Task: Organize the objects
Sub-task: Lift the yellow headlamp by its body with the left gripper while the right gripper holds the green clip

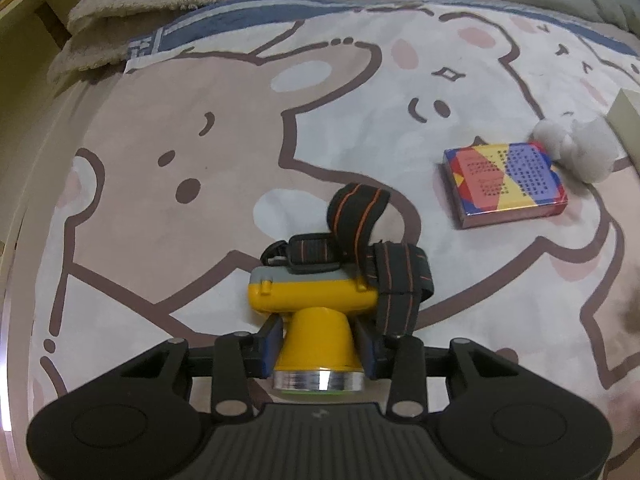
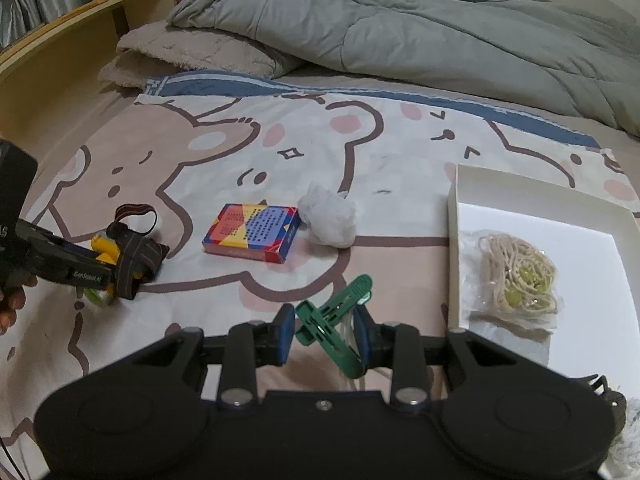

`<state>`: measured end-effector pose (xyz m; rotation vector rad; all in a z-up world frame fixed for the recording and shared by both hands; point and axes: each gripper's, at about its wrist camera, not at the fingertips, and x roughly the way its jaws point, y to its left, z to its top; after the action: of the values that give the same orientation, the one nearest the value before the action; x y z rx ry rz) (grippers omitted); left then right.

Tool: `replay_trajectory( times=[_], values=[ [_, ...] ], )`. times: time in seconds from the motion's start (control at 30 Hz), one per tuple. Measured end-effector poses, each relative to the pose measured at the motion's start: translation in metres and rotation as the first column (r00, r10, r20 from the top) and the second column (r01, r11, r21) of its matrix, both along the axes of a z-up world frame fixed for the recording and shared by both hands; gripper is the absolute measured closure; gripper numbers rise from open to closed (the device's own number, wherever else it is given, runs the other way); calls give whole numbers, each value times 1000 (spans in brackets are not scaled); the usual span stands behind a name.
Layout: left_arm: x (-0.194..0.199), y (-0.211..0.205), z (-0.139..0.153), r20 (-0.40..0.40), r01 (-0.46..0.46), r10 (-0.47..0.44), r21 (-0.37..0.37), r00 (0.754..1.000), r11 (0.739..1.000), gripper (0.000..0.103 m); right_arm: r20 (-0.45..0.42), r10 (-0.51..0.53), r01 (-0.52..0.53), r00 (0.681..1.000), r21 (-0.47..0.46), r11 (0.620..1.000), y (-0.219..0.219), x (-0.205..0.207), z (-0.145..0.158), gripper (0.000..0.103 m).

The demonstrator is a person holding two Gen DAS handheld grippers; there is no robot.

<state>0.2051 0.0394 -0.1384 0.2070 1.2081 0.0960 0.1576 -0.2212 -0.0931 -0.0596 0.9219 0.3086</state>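
My left gripper (image 1: 319, 340) is shut on the cone of a yellow headlamp (image 1: 316, 320) with a black and orange strap (image 1: 360, 216), resting on the bear-print sheet. It also shows in the right wrist view (image 2: 116, 260). My right gripper (image 2: 324, 330) has green clothes pegs (image 2: 332, 320) between its blue pads; the right pad touches them, the left pad stands slightly off. A colourful card box (image 1: 506, 184) (image 2: 252, 232) lies flat mid-bed, with a white crumpled wad (image 1: 576, 148) (image 2: 330, 216) beside it. A white tray (image 2: 540, 204) at the right holds a bagged cord bundle (image 2: 516, 276).
A grey duvet (image 2: 400, 20) and a beige fleece blanket (image 2: 192, 52) lie piled at the far end. A wooden headboard shelf (image 2: 80, 36) runs along the left. The tray's corner (image 1: 628, 112) shows at the right edge of the left wrist view.
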Motion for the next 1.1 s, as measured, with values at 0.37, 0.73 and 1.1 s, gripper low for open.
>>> replay_trajectory(
  times=[0.37, 0.73, 1.1],
  values=[
    [2, 6, -13, 12, -47, 46, 5, 999, 999, 60, -8, 16, -16, 1000, -9, 1000, 6, 2, -6, 70],
    [-23, -8, 37, 239, -17, 39, -93, 970, 995, 60, 103, -19, 19, 994, -6, 1000, -2, 0, 11, 70],
    [-45, -39, 79, 383, 50, 4, -131, 924, 990, 60, 220, -32, 33, 975, 0, 999, -9, -6, 35, 70]
  ],
)
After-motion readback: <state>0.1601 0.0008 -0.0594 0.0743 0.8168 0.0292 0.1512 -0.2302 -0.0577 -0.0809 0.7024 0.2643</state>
